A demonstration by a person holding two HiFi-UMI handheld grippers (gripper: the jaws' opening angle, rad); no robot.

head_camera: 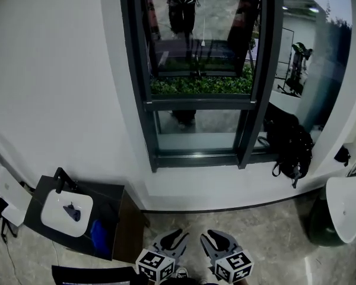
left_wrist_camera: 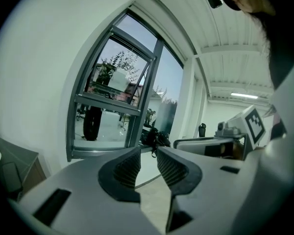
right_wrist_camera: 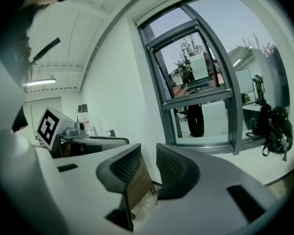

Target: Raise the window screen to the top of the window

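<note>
The dark-framed window (head_camera: 202,70) stands in the white wall ahead, with a horizontal bar (head_camera: 199,103) across its lower part; I cannot make out the screen apart from the frame. Both grippers sit low at the bottom of the head view, well short of the window. My left gripper (head_camera: 166,242) is open with nothing between its pads, and in its own view my left gripper (left_wrist_camera: 148,153) points at the window (left_wrist_camera: 112,106). My right gripper (head_camera: 216,242) is also open and empty; in its own view my right gripper (right_wrist_camera: 148,151) faces the window (right_wrist_camera: 201,92) from the left.
A black backpack (head_camera: 291,144) rests on the low sill at the right of the window. A dark cabinet (head_camera: 115,218) with a white basin (head_camera: 68,209) stands at the left on the floor. A white rounded fixture (head_camera: 347,206) is at the right.
</note>
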